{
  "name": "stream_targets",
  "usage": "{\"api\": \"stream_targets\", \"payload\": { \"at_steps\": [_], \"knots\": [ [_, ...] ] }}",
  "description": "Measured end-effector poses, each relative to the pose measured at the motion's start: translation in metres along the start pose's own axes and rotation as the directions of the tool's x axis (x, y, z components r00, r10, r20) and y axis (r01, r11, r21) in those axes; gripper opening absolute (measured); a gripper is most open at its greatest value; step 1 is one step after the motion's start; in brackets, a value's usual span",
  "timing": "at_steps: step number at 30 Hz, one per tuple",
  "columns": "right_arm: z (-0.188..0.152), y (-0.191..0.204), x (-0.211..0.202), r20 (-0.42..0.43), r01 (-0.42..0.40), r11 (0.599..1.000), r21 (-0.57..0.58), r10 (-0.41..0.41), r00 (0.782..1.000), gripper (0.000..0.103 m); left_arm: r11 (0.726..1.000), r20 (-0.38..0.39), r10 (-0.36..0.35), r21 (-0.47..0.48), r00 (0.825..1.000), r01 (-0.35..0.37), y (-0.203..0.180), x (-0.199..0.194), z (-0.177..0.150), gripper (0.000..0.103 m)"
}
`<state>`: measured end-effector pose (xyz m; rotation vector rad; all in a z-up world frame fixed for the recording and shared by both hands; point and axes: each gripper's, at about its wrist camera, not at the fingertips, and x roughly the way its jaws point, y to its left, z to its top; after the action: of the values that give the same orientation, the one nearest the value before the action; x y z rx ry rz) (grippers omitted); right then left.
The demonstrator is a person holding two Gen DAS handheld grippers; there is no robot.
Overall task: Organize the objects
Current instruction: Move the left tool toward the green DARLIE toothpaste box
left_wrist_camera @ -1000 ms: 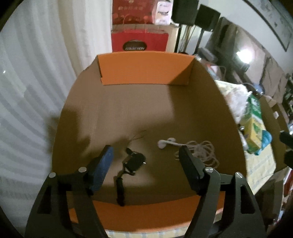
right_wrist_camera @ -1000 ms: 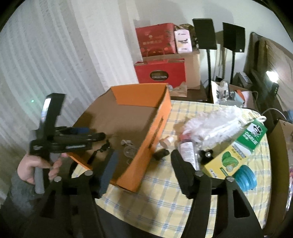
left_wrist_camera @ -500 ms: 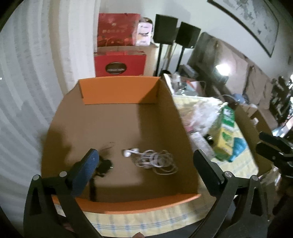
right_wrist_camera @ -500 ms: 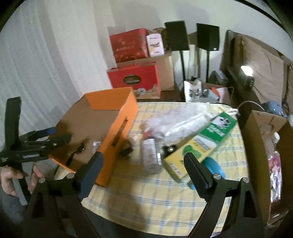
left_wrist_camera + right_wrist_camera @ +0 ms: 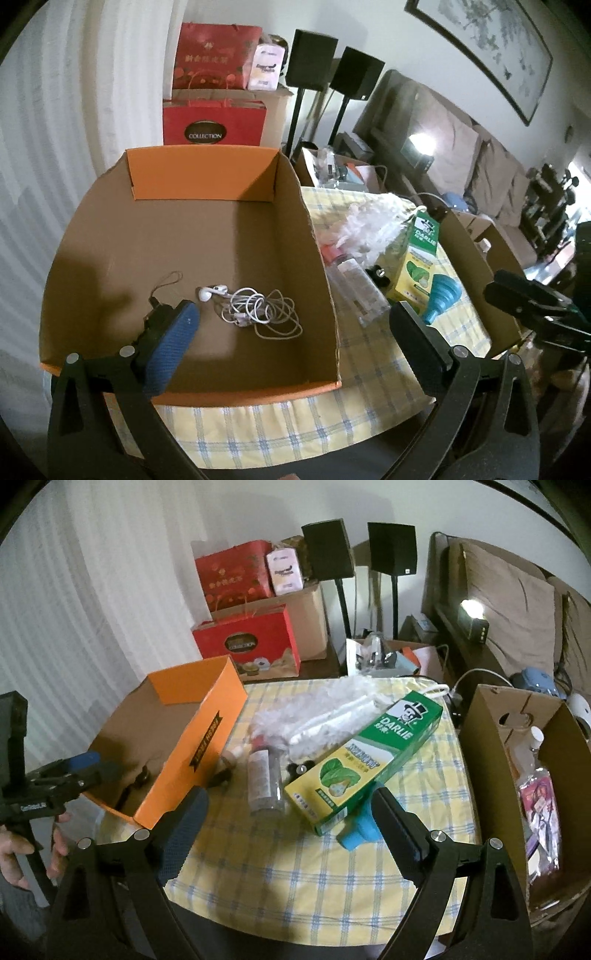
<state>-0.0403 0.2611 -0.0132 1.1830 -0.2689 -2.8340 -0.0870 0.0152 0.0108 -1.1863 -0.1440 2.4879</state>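
Though in left view alone, earphones [image 5: 255, 310]

Both grippers' jaws wider, nothing between.

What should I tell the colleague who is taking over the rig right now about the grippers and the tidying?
Left gripper: jaws just opened wide, nothing between them, above the near end of the orange box.
Right gripper: jaws just opened too, empty, over the checked tablecloth.
Done: white earphones and a small black gadget lie in the box.
Left on the table beside the box: clear bottle, green toothpaste carton, blue funnel, white duster, a few small bits.
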Motion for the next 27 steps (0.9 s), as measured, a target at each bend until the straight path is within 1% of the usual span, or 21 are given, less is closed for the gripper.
{"api": "stream_targets", "payload": {
  "at_steps": [4,7,10,12,17,21,24,27],
  "knots": [
    [-0.004,0.005,0.01,-0.017,-0.03,0.999,-0.015,0.029,0.999,0.09,1.0,0.011,-0.008,-0.024,1.0,0.008,0.003,-0.005,-0.006,0.103],
    [-0.004,0.002,0.012,-0.019,-0.048,0.999,-0.007,0.048,0.999,0.089,1.0,0.013,-0.01,-0.021,1.0,0.01,0.002,-0.01,-0.009,0.103],
    [-0.001,-0.005,0.008,-0.005,-0.031,0.999,-0.006,0.031,0.999,0.089,1.0,0.012,-0.003,-0.01,1.0,0.003,-0.001,-0.012,-0.011,0.103],
    [0.001,-0.011,0.005,-0.001,-0.027,1.0,0.001,0.027,1.0,0.089,1.0,0.015,-0.018,-0.014,1.0,0.018,-0.003,-0.013,-0.012,0.103],
    [0.001,-0.035,0.003,0.0,0.016,0.999,0.039,-0.016,1.0,0.089,0.997,0.016,-0.064,-0.031,0.998,0.065,-0.011,-0.01,-0.018,0.103],
    [-0.005,-0.06,0.008,-0.017,0.056,0.994,0.09,-0.055,0.998,0.089,0.998,0.01,-0.058,0.006,0.998,0.058,-0.026,-0.003,-0.023,0.103],
    [-0.012,-0.071,0.013,-0.033,0.085,0.991,0.107,-0.082,0.996,0.089,0.998,0.011,-0.064,0.029,0.998,0.064,-0.036,-0.001,-0.026,0.103],
    [-0.018,-0.079,0.016,-0.046,0.091,0.988,0.124,-0.086,0.995,0.089,0.996,0.015,-0.081,0.041,0.997,0.081,-0.044,0.0,-0.029,0.103]
  ]
}}
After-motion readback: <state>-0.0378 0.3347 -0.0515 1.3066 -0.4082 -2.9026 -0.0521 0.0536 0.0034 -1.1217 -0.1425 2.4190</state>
